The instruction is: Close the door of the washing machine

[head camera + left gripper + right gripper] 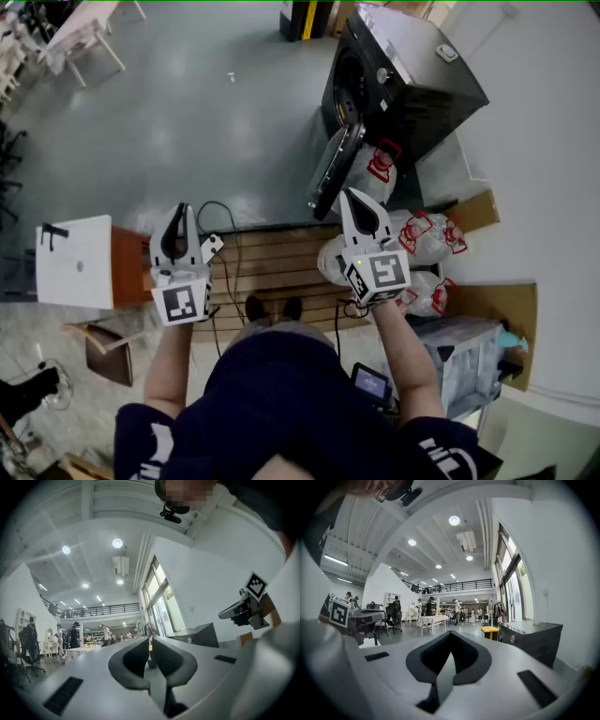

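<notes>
Both grippers are up and empty: left gripper (180, 214) jaws pressed together, right gripper (356, 199) jaws together too. Just beyond the right one, the washing machine (412, 84) stands with its door (336, 171) wide open.

Person stands on a slatted wooden pallet (272, 258) with a tool in each hand. Left tool (181, 212) and right tool (350, 195) both point away from the body, tips together, nothing between them. Dark washing machine (412, 84) is ahead and to the right of the right tool. Its round door (336, 167) is swung open, lower edge close beside that tool's tip, contact unclear. White printed bags (427, 239) just right of the right tool. White tabletop (75, 262) well left of the left tool.
</notes>
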